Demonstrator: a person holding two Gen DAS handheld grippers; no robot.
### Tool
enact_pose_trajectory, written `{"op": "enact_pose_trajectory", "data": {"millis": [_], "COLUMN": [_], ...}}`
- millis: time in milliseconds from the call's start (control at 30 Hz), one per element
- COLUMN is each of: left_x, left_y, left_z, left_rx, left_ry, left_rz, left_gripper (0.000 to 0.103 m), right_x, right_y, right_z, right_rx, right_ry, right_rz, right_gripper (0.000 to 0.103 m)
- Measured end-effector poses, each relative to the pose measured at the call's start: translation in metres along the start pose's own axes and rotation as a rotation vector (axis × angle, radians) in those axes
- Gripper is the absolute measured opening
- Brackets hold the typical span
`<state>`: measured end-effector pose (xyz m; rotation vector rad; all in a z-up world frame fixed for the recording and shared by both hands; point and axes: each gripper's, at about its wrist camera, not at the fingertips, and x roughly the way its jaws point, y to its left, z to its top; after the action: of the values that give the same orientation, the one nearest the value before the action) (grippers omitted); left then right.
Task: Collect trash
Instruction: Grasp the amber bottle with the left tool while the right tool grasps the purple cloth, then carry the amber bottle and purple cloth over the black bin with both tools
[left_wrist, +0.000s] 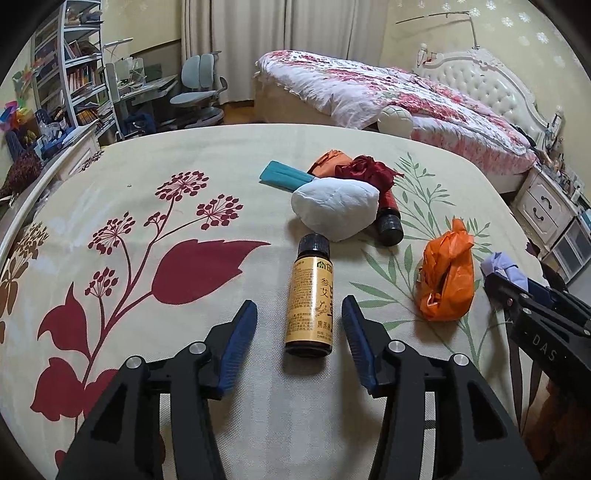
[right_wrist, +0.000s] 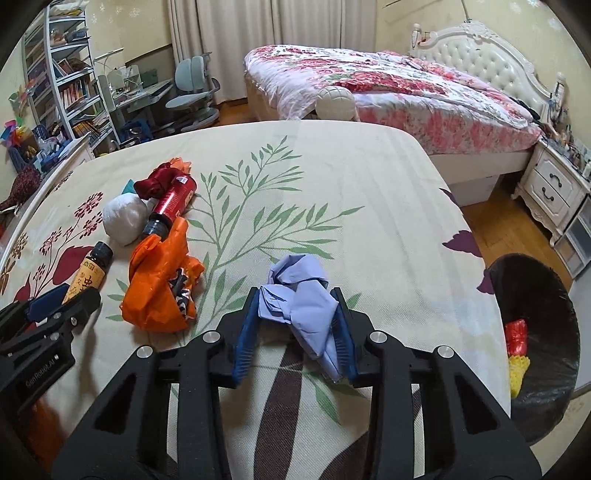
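Left wrist view: the left hand-held gripper (left_wrist: 299, 325) is seen released, its jaws standing apart on either side of a yellow-labelled bottle (left_wrist: 310, 299) that lies on the tabletop (left_wrist: 207, 155); the pads are not touching it. Beyond the bottle lie a white wad (left_wrist: 334, 206), a red bottle (left_wrist: 388, 214) and a red cloth (left_wrist: 369, 170); to the bottle's right sits a crumpled orange bag (left_wrist: 447, 277). If the jaws were closed off-centre, the round bottle could be rolled away or squeezed out, judging by its smooth glass.

Right wrist view: the right hand-held gripper (right_wrist: 295, 325) is seen clenched on a crumpled lilac wrapper (right_wrist: 299, 295), which is pressed between the blue pads just right of the orange bag. A black-lined trash bin (right_wrist: 546, 295) stands off the tabletop's right edge, with red and yellow waste already inside. The wrapper is held only by loose folds, so it might be slipped free or dropped short of the bin during the carry.
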<state>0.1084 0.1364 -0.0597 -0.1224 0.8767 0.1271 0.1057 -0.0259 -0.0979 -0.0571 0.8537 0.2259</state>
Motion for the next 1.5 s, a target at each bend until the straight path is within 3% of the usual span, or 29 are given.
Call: {"op": "enact_pose_trajectory", "data": {"millis": [133, 267, 400, 433, 967, 1233, 1500], "left_x": [0.001, 0.004, 0.004, 0.004, -0.030, -0.047, -0.047], "left_y": [0.004, 0.001, -0.007, -0.008, -0.035, -0.081, -0.147], "left_z": [0.002, 0.002, 0.001, 0.001, -0.015, -0.015, -0.016], "left_rx": [-0.010, 0.003, 0.053, 0.060, 0.111, 0.171, 0.252], "left_ry": [0.004, 0.007, -0.006, -0.009, -0.068, -0.111, -0.122], "left_rz": [-0.005, 0.000, 0.017, 0.018, -0.041, -0.119, -0.216], "left_gripper": [0.058, 0.059, 0.037, 0.027, 0.027, 0.027, 0.027], "right_x": [-0.004, -0.007, -0.008, -0.009, -0.051, -0.079, -0.095], "right_y": [-0.008, -0.013, -0.014, -0.015, -0.031, -0.067, -0.126], "right_z": [-0.004, -0.008, -0.010, -0.010, -0.025, -0.034, -0.044], "right_rx": [0.022, 0.036, 0.036, 0.037, 0.053, 0.107, 0.191], "right_ry": [-0.002, -0.005, -0.004, -0.004, -0.067, -0.108, -0.121], "right_rz": [-0.004, -0.009, -0.008, -0.008, -0.034, -0.100, -0.225], "right_gripper": [0.037, 0.037, 0.037, 0.037, 0.036, 0.036, 0.036]}}
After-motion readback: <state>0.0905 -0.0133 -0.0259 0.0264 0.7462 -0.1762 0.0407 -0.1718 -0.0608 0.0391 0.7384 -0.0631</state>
